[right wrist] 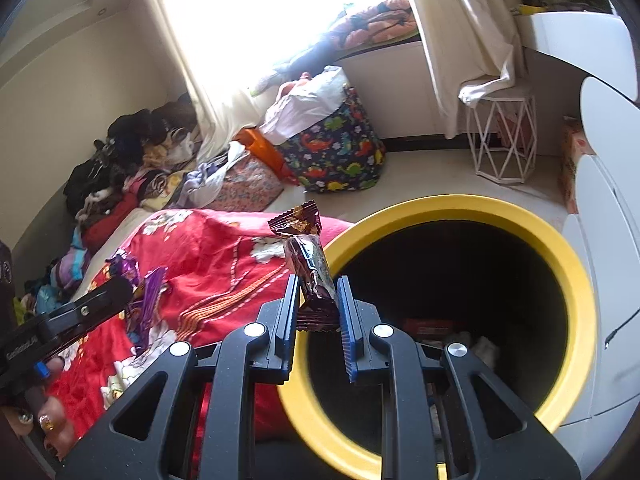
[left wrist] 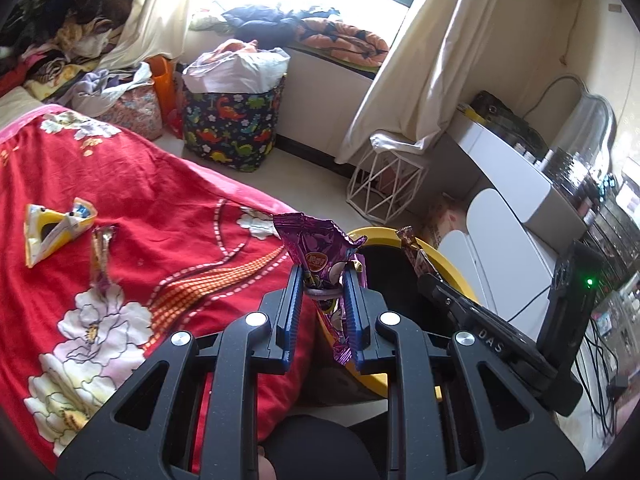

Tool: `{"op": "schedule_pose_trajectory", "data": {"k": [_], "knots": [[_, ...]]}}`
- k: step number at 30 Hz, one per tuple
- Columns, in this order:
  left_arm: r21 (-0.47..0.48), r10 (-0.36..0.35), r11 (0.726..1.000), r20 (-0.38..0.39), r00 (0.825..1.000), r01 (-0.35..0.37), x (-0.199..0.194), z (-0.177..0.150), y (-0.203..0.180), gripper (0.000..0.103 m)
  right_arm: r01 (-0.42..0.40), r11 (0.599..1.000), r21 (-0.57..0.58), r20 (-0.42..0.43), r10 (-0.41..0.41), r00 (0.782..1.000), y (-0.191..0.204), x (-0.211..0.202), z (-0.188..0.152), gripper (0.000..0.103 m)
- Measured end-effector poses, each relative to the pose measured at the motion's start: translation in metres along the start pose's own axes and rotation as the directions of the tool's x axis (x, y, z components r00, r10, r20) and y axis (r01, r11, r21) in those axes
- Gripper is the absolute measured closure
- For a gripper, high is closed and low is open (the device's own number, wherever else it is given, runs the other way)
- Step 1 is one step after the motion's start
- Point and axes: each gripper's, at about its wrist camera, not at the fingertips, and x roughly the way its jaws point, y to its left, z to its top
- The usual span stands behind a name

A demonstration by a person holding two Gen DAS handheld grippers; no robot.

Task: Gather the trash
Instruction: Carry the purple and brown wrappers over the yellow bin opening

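Note:
My left gripper (left wrist: pixel 323 274) is shut on a purple snack wrapper (left wrist: pixel 316 246) and holds it over the bed's edge beside the yellow-rimmed bin (left wrist: pixel 444 260). My right gripper (right wrist: pixel 318 284) is shut on a dark brown candy wrapper (right wrist: pixel 308 260) at the near-left rim of the same bin (right wrist: pixel 460 206), whose dark inside holds some trash. On the red floral blanket (left wrist: pixel 140 200) lie a yellow crumpled package (left wrist: pixel 52 232) and a thin twisted wrapper (left wrist: pixel 102 256). The left gripper with its purple wrapper (right wrist: pixel 146 300) shows at the left of the right wrist view.
A dinosaur-print fabric basket (left wrist: pixel 232 128) and a white wire stand (left wrist: pixel 386 188) sit on the floor by the window. A white desk and chair (left wrist: pixel 504 216) stand right of the bin. Clothes are piled at the bed's far end (left wrist: pixel 68 32).

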Motion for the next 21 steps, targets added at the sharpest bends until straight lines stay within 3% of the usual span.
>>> {"op": "schedule_pose_trajectory", "data": {"k": [21], "knots": [[0.097,-0.057,0.993,-0.035,0.998,0.060,0.015,-0.007,-0.045,0.088,0.120,0.988,0.098,0.041,-0.124,0.991,-0.054,-0.019,0.002,0.084]]}}
